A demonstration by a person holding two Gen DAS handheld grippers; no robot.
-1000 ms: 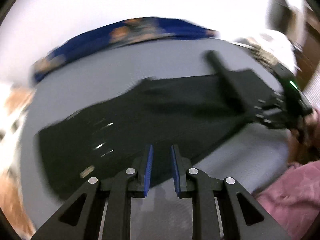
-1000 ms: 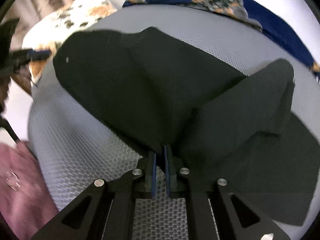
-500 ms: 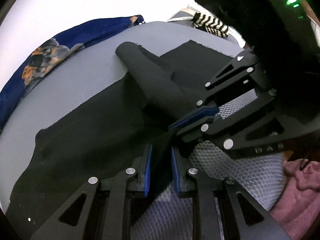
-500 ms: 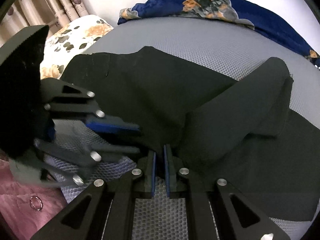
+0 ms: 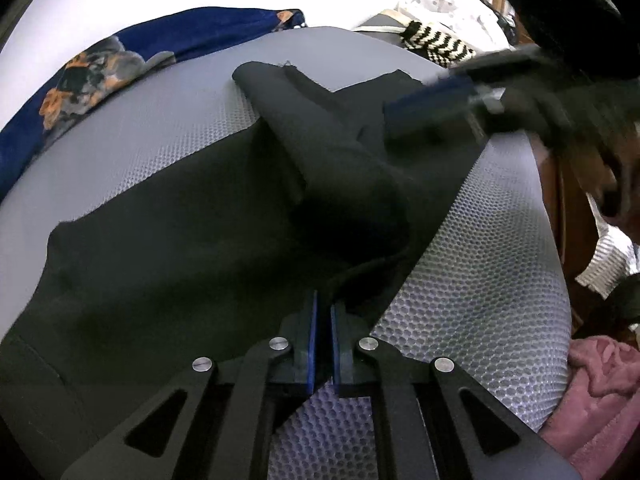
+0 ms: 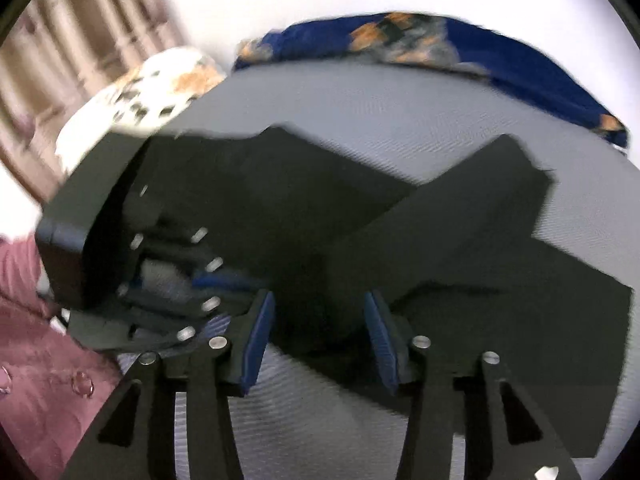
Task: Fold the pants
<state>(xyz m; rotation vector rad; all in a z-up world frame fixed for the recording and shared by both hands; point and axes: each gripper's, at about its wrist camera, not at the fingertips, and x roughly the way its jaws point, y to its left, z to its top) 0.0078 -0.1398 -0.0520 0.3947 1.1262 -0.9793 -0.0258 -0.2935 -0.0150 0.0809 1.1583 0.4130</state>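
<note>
On the grey mesh bed the black pants lie spread, one leg thrown back over the rest in a thick slanting fold. Down at the near edge the left tool has just closed its jaws, and its blue pads pinch a ridge of the black cloth between them. The right tool has just been opening: its jaws stand apart above the pants, the cloth showing below the gap but neither pad pressing on it. From the left wrist view that right tool is a blurred dark shape over the far part of the pants; from the right wrist view the left tool sits close at the left, partly covering the cloth. Round about, a blue floral blanket runs along the far side of the bed, a white spotted pillow lies at one corner before beige curtains, a black-and-white striped cloth lies beyond the far edge, and a pink garment is bunched at the near side. I can read no writing anywhere.
</note>
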